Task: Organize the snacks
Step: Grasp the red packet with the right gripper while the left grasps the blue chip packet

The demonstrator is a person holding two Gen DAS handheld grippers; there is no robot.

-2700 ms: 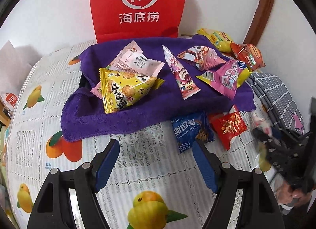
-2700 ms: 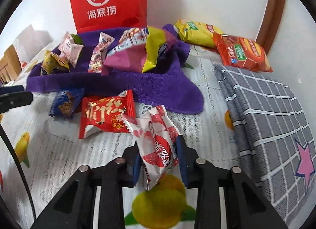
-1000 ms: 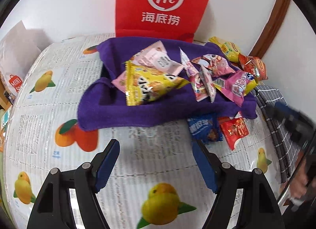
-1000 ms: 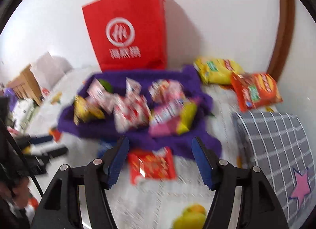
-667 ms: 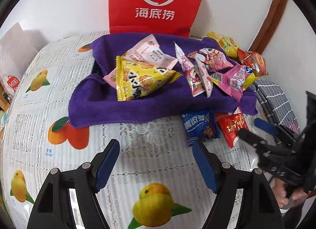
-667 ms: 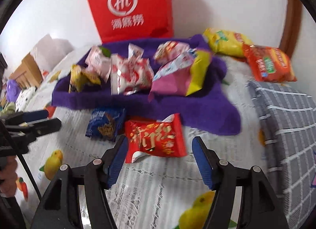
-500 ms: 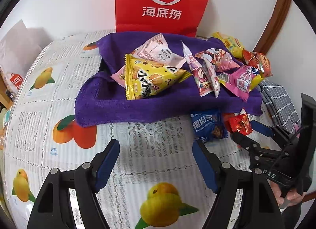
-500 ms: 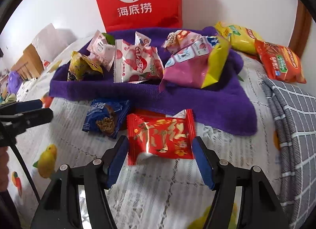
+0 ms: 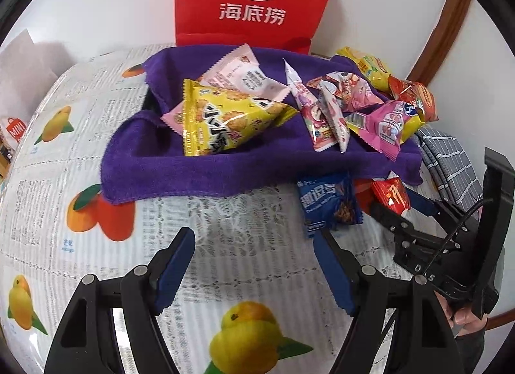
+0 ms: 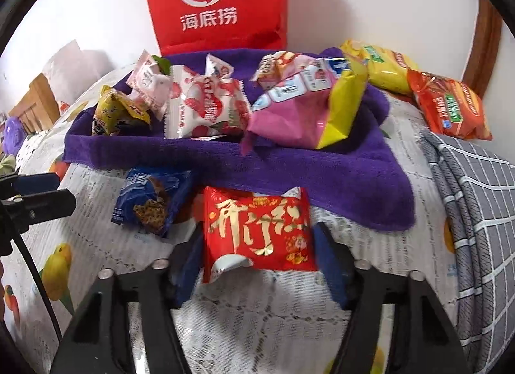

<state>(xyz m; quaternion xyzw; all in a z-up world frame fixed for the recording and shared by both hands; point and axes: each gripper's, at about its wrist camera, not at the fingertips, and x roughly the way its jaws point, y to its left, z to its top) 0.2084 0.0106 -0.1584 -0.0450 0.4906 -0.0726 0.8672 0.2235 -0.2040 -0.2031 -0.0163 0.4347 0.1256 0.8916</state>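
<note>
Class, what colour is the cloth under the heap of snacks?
Purple cloth, clearest in the left wrist view.

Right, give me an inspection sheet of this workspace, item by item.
Surface: fruit-print tablecloth, purple towel spread on it.
Job's things: red snack packet and blue cookie packet off the towel; yellow packet and pink ones on it.
Clutter: red paper bag, grey checked cloth.
Grippers: right gripper closing, red packet between its jaws; left gripper open, empty.
Cables: black cable by the left gripper.
Surroundings: white wall, wooden trim.
</note>
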